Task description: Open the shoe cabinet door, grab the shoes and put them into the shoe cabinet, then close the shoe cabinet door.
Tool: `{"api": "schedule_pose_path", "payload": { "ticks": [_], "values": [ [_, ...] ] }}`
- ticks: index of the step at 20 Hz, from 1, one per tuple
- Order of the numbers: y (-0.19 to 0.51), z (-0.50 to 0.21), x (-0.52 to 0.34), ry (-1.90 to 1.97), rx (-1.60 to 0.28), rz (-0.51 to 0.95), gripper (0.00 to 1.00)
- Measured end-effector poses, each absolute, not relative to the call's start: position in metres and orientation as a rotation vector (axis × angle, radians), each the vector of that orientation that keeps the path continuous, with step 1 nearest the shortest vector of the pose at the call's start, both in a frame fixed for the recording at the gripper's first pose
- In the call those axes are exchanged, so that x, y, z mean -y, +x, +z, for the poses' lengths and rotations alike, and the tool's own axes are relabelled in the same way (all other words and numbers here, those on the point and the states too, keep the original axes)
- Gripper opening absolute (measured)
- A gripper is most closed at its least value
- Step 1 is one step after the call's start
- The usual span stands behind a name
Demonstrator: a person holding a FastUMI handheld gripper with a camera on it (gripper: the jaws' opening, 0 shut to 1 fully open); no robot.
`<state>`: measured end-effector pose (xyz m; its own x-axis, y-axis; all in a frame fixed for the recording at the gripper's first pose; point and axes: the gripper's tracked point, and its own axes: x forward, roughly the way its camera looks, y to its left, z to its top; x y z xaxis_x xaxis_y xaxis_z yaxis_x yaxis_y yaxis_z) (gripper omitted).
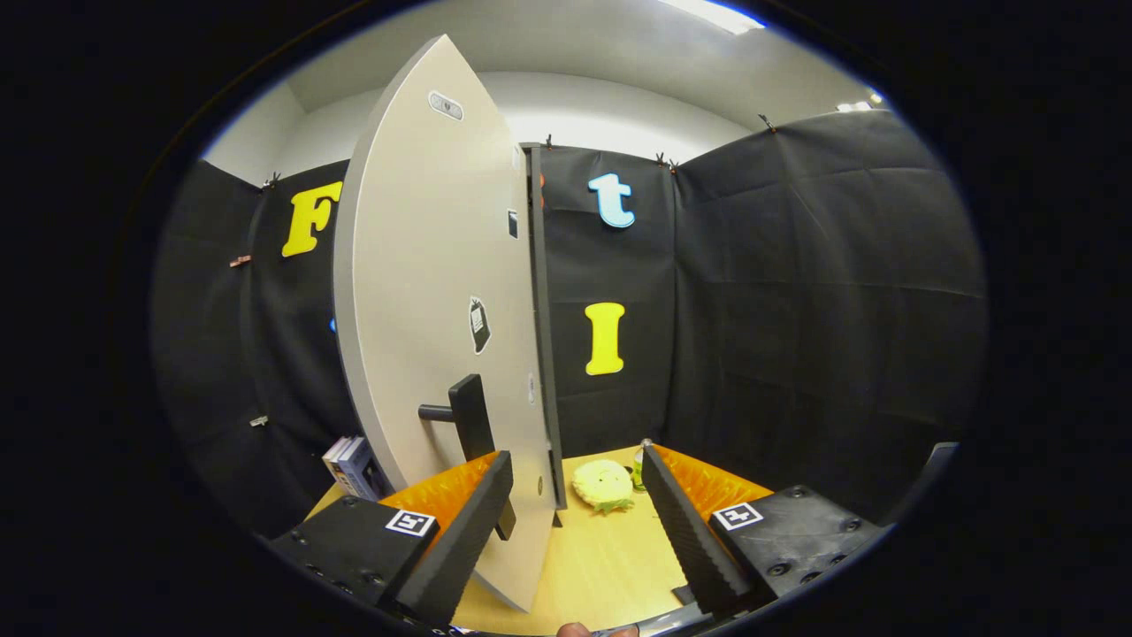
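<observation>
A: Pale grey board, that door (pixel 416 292); one, swung ajar, its edge toward us, at eleven o'clock from the gripper (pixel 575 513).

B: It looks stiff and light on its hinge. Where to hold?

A: The one dark handle (pixel 469 416), just above the left finger; it juts out enough to pinch.

B: Gripper state?

A: Fingers spread wide, holding nothing; the door's lower edge sits between them, nearer the left.

B: Shoes?

A: I count none. One burger toy (pixel 603 485) at twelve, one box (pixel 352 464) at ten.
</observation>
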<state>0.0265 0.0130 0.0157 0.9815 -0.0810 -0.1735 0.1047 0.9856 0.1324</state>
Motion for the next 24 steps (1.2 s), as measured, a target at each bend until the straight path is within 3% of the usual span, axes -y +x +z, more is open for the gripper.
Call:
{"api": "schedule_pose_path", "payload": {
  "ticks": [14,24],
  "values": [
    [0.063,0.014,-0.135,0.16,-0.183,0.117,0.98],
    [0.067,0.023,-0.145,0.11,-0.151,0.135,0.98]
  ]
}}
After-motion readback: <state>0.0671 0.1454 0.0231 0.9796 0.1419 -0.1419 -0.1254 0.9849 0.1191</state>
